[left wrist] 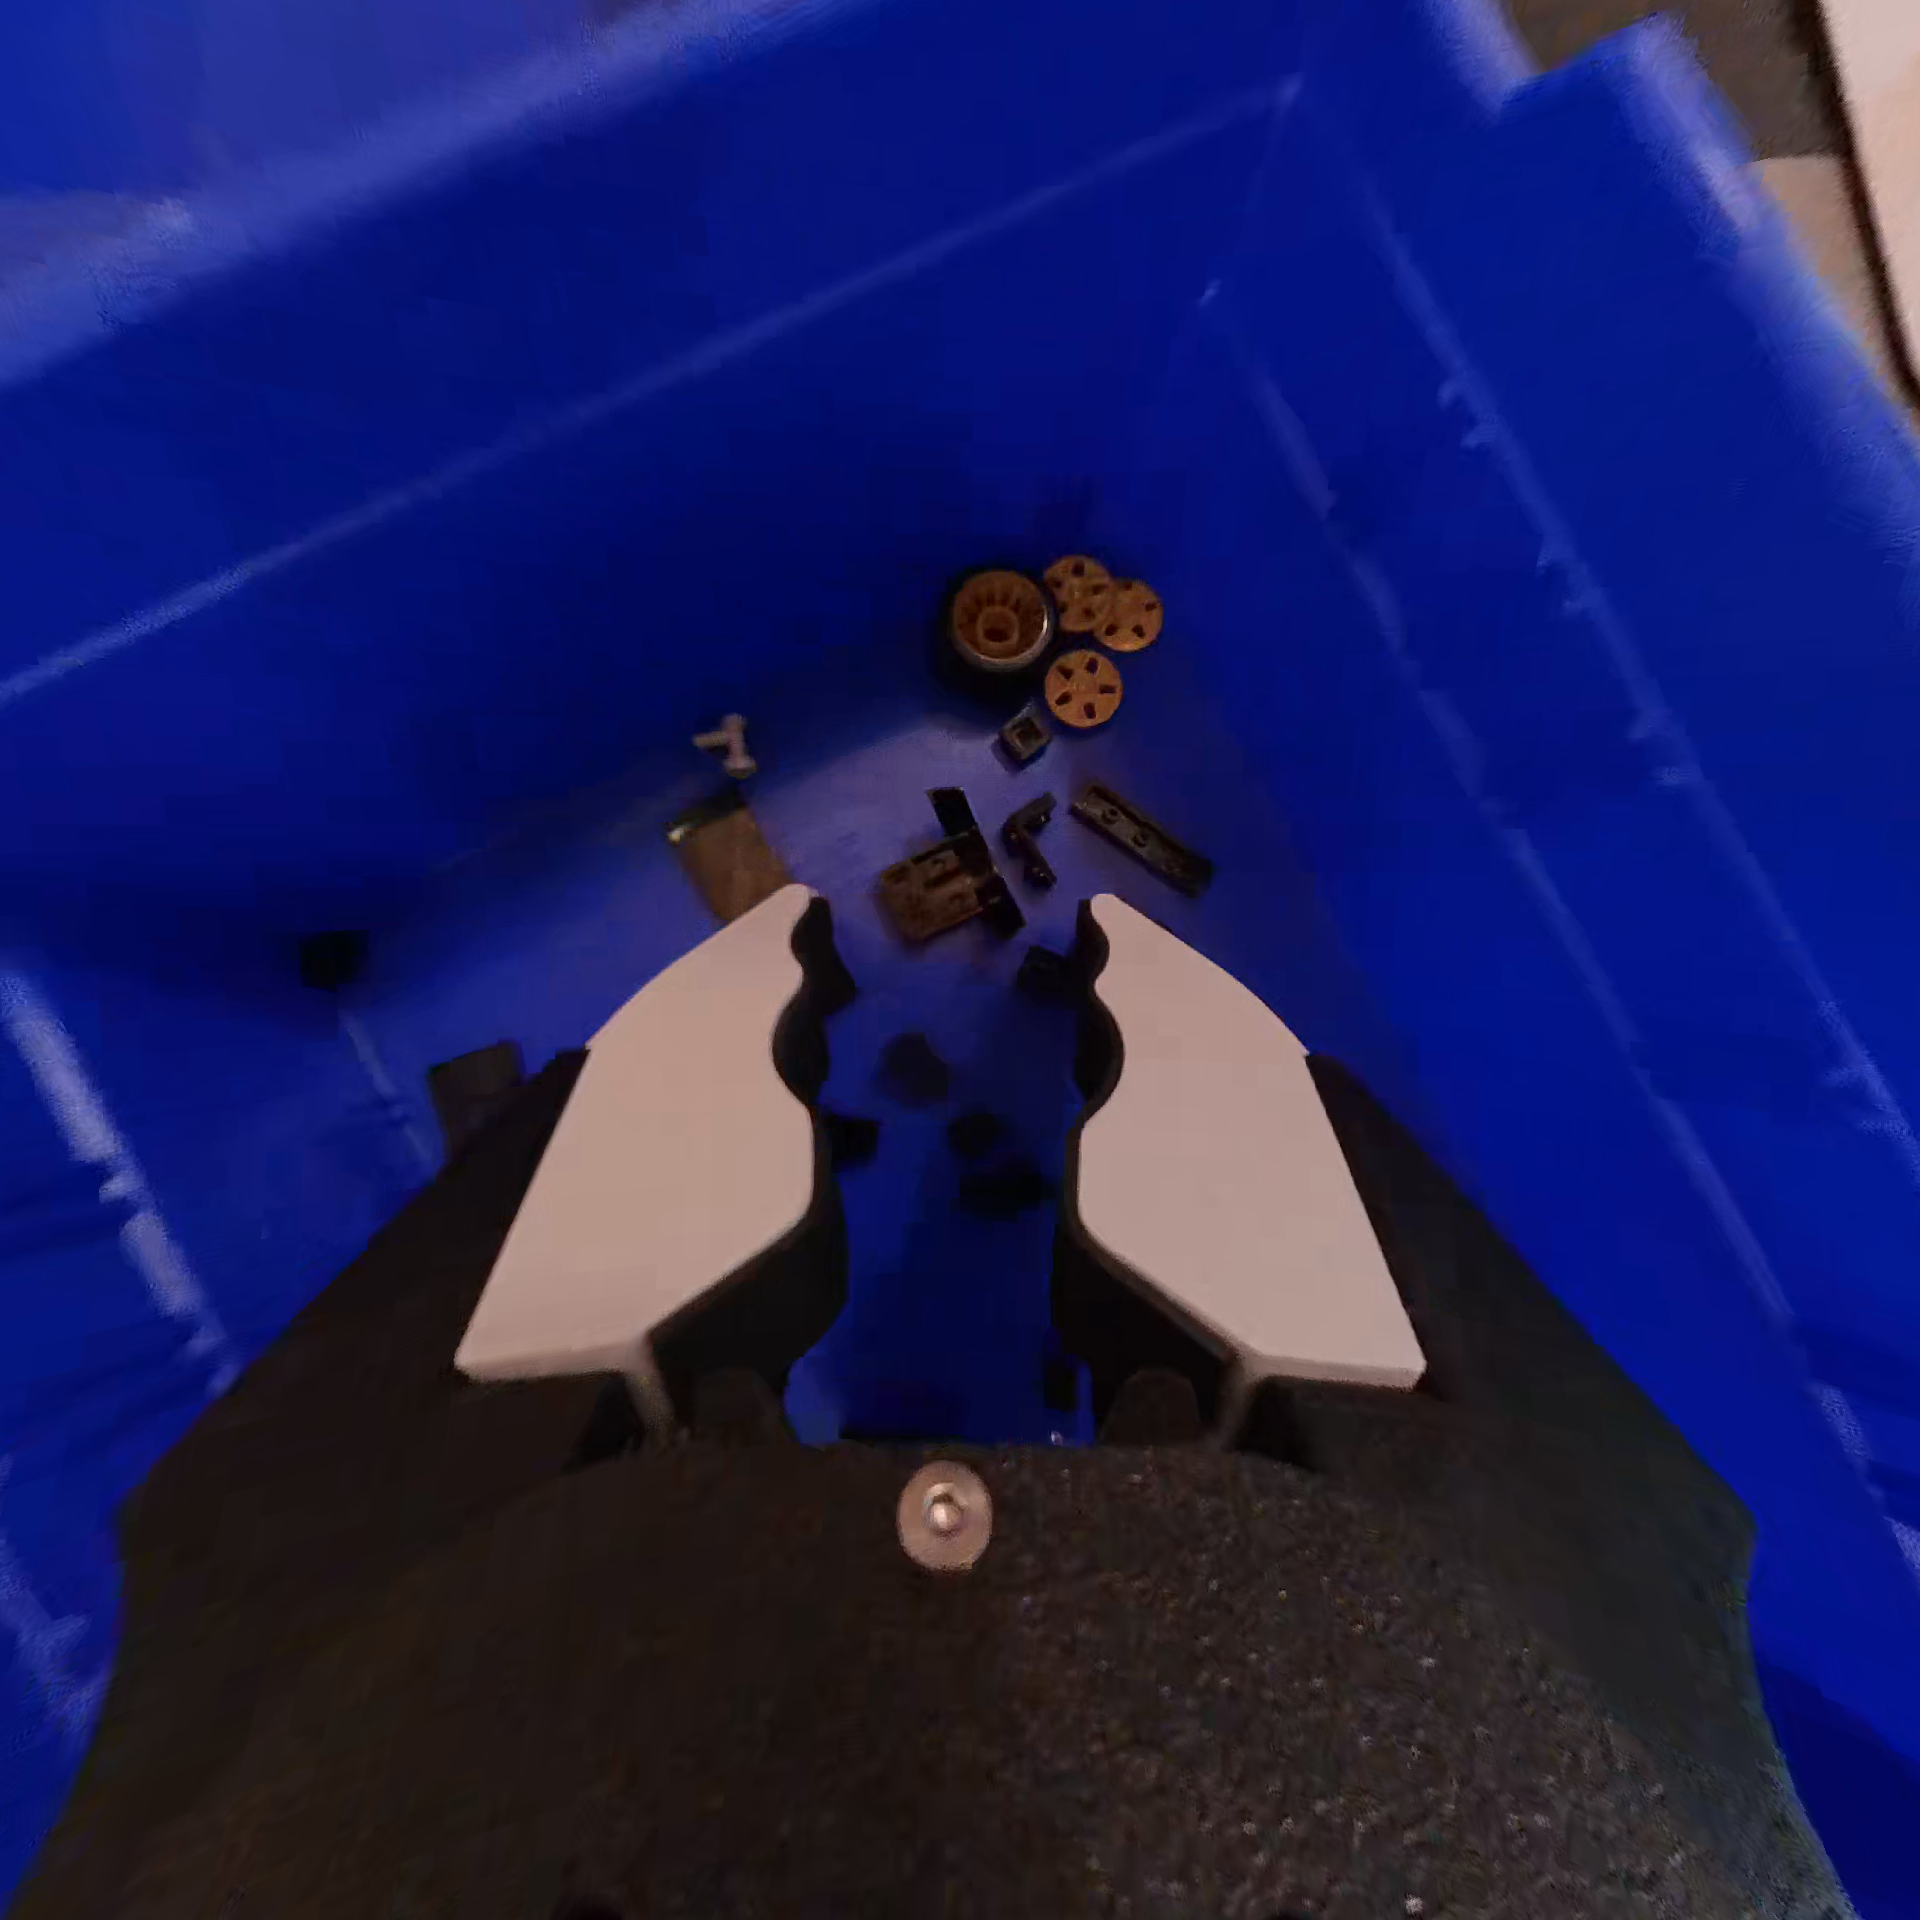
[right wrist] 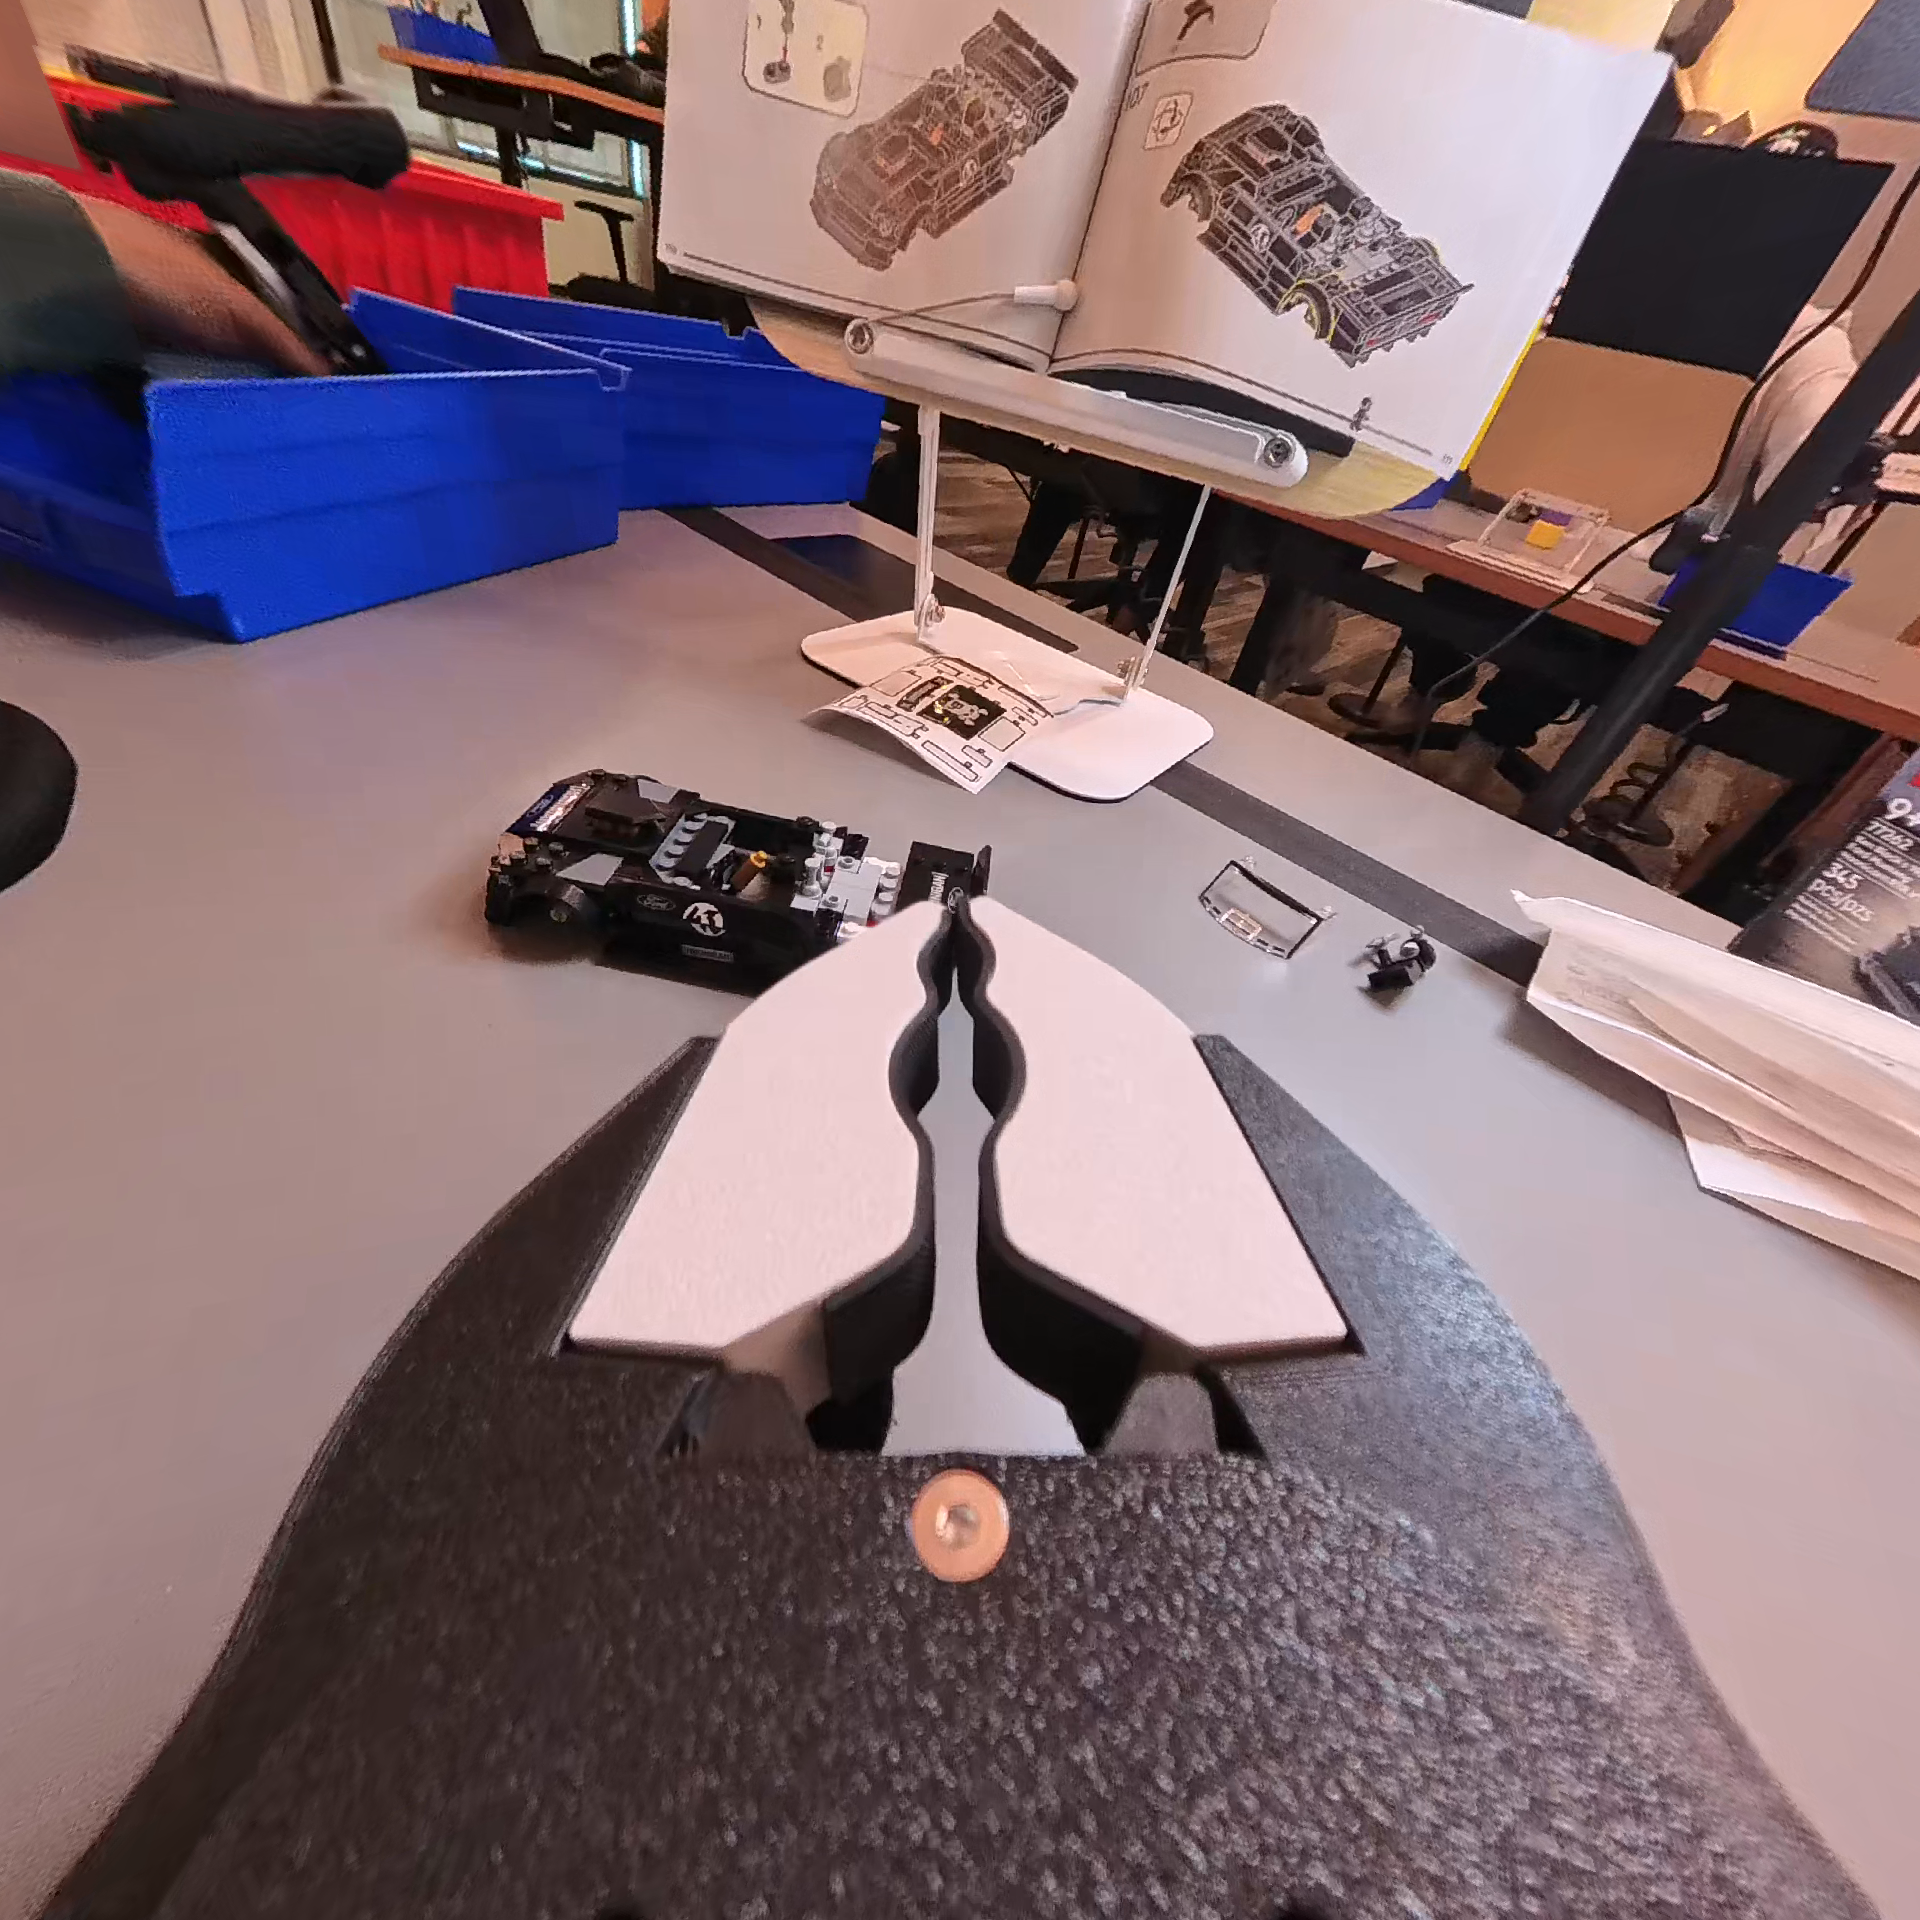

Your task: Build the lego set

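My left gripper is open and empty, held down inside a blue bin. On the bin floor just ahead lie several small black Lego pieces, a long black plate, gold wheel discs, a gold rim in a tyre and a grey piece. More dark pieces lie between the fingers. My right gripper is shut and empty above the grey table. The partly built black Lego car stands just beyond its tips. The other gripper shows at the far left over the blue bins.
An open instruction booklet rests on a white stand, with a sticker sheet at its foot. A clear windscreen piece and a small grey-black part lie right of the car. Paper bags and the set box are at the right edge. There is about 55 cm between the tips of the two grippers.
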Available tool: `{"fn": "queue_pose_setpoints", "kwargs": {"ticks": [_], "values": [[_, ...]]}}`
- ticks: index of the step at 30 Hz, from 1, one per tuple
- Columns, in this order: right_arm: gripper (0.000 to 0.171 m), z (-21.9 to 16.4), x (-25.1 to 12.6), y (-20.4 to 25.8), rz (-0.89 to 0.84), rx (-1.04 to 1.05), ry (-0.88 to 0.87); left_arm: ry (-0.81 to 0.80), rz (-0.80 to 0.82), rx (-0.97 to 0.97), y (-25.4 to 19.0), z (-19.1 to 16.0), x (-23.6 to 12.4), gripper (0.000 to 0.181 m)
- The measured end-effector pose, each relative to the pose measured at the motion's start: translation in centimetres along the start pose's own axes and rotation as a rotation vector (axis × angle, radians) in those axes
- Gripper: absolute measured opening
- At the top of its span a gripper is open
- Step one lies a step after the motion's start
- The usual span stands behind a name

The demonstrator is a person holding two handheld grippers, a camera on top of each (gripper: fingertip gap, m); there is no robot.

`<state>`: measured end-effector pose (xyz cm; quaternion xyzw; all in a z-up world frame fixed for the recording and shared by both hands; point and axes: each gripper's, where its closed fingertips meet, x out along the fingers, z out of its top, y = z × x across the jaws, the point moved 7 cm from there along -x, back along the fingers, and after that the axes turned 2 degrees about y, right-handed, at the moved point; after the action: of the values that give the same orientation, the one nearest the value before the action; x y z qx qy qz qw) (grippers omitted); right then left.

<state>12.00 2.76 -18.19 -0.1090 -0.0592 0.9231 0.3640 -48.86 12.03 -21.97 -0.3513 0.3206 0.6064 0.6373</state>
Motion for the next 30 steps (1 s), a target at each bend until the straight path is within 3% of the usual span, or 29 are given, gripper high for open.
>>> {"fn": "queue_pose_setpoints", "kwargs": {"ticks": [6,7,12,15,17,20,25,30], "values": [[0.000,-0.4,0.3,0.2,0.002,-0.024,0.034,0.076,0.016,0.045,0.0,0.2,1.6,0.028],[0.000,-0.5,0.3,0.2,0.002,-0.028,0.035,0.076,0.022,0.056,0.1,0.4,1.3,0.010],[0.000,-0.4,0.2,0.4,0.003,-0.043,0.028,-0.171,-0.027,0.074,-1.3,2.2,-3.6,0.008],[0.000,-0.1,0.2,0.7,0.020,-0.053,0.010,-0.404,-0.324,0.115,-6.8,3.1,-9.1,0.007],[0.000,0.4,0.3,1.3,0.054,-0.057,-0.014,-0.521,-0.627,0.193,-13.0,2.6,-13.1,0.007],[0.009,1.8,0.4,2.9,0.147,-0.050,-0.056,-0.574,-1.092,0.355,-23.4,-0.6,-17.4,0.007],[0.031,4.6,-0.6,6.8,0.410,0.116,-0.164,-0.520,-1.515,0.564,-36.4,-7.3,-16.3,0.008],[0.035,5.4,-1.7,8.8,0.583,0.327,-0.203,-0.460,-1.674,0.564,-41.5,-10.0,-13.4,0.007]]}}
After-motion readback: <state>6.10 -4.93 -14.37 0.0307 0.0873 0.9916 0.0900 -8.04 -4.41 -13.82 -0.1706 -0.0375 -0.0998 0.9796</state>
